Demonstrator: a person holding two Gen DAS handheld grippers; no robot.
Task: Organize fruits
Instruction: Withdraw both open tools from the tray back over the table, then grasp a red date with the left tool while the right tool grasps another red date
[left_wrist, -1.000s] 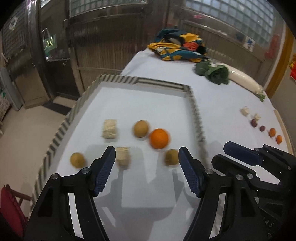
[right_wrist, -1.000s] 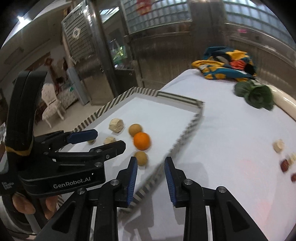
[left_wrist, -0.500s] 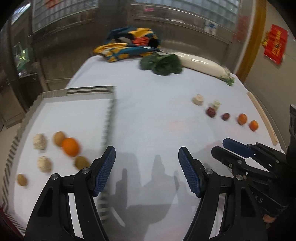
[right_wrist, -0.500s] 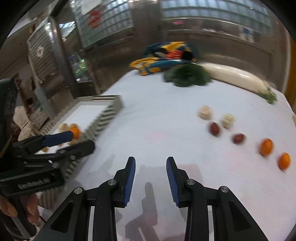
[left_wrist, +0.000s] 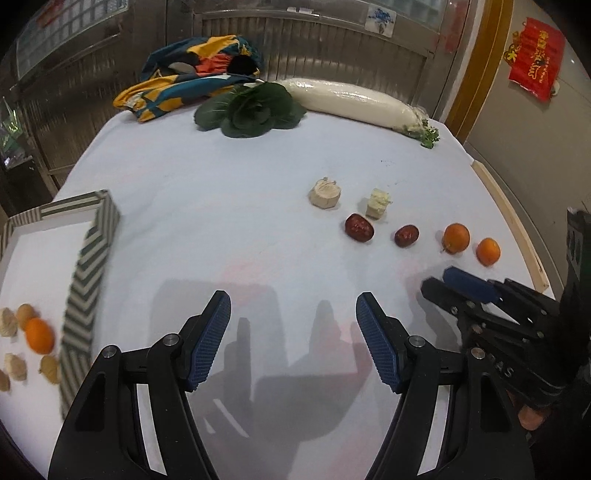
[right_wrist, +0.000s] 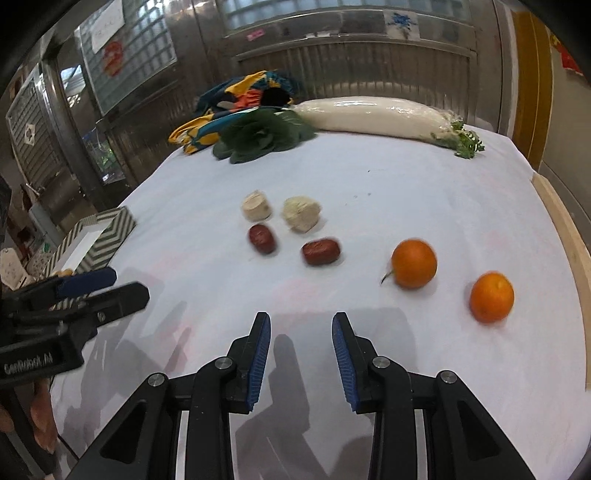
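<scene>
Two oranges (right_wrist: 413, 263) (right_wrist: 491, 297), two red dates (right_wrist: 320, 252) (right_wrist: 262, 238) and two beige chunks (right_wrist: 301, 213) (right_wrist: 256, 206) lie on the white tablecloth ahead of both grippers. My right gripper (right_wrist: 301, 354) is open and empty, just short of the oranges. My left gripper (left_wrist: 293, 341) is open and empty over bare cloth. A striped-rim tray (left_wrist: 90, 258) at the left holds an orange (left_wrist: 38, 334) and several tan and beige pieces.
A white radish (left_wrist: 347, 101), a dark leafy green (left_wrist: 255, 109) and a colourful cloth bundle (left_wrist: 192, 75) lie at the table's far end. A wooden strip (left_wrist: 509, 221) runs along the right edge.
Both grippers have swung right, from over the tray to the loose fruit on the cloth. The tray has slid to the left edge of both views. Both stay open.
</scene>
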